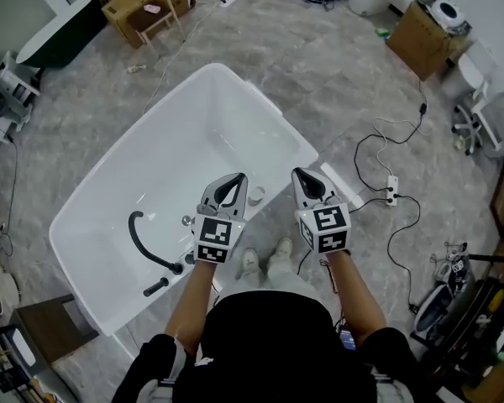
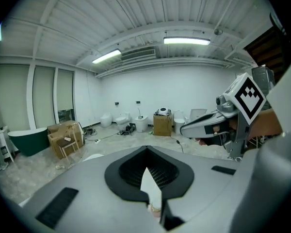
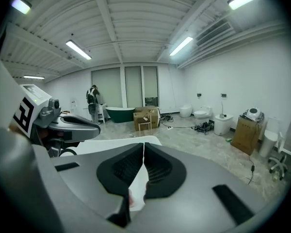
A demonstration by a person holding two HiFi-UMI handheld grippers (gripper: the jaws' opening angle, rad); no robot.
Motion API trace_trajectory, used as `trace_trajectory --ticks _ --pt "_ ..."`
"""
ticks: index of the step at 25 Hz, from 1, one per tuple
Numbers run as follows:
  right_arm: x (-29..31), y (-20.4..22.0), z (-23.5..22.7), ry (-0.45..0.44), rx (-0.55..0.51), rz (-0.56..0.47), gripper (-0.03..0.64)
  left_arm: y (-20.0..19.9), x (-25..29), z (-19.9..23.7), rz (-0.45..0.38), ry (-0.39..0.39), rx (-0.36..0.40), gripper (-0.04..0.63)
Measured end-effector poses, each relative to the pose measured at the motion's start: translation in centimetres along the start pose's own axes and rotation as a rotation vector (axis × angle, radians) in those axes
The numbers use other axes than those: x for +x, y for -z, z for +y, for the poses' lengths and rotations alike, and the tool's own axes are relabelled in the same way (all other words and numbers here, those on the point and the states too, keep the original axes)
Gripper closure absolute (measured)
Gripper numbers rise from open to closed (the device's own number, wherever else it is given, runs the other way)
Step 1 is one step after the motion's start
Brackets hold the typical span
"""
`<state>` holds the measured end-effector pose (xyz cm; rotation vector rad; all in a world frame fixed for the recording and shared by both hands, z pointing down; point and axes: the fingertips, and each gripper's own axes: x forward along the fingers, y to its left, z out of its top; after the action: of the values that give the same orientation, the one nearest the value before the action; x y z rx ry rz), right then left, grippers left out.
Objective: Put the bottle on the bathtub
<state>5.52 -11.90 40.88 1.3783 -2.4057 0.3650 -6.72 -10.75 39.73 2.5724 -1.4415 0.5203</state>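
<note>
The white bathtub (image 1: 109,183) lies slantwise in the head view, right in front of me. A small round white thing (image 1: 256,196), seemingly the bottle seen from above, stands on the tub's near rim between my two grippers. My left gripper (image 1: 238,178) hovers over that rim just left of it, jaws shut and empty; its own view shows the tips (image 2: 146,148) meeting. To the right of the tub's corner my right gripper (image 1: 299,173) is held level with the left one. It is shut too, with nothing in it (image 3: 144,144).
A black hose (image 1: 143,243) and tap fittings lie inside the tub. Cables and a power strip (image 1: 391,188) trail on the floor at right. Cardboard boxes (image 1: 420,32) and toilets stand far off. A dark wooden stool (image 1: 38,330) is at lower left. A person (image 3: 92,100) stands by a green tub (image 3: 119,114).
</note>
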Motion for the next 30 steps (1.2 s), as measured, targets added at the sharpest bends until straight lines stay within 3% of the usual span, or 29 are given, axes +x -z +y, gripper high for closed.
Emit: trace_trajectory --ticks 18,24,30 --pt "-6.9 -15.2 -0.7 0.055 -0.117 -0.311 0.593 -17.5 -7.4 1.8 -0.317 -0.082 0.058 0.581" --pt "-9.5 -18.7 -0.3 0.053 -0.146 -0.392 0.592 -20.1 -9.1 1.1 -0.366 -0.098 0.085 0.581" --pt "-10.1 -19.5 -0.2 0.049 -0.146 -0.416 0.592 -20.5 -9.4 0.6 -0.378 -0.104 0.082 0.581"
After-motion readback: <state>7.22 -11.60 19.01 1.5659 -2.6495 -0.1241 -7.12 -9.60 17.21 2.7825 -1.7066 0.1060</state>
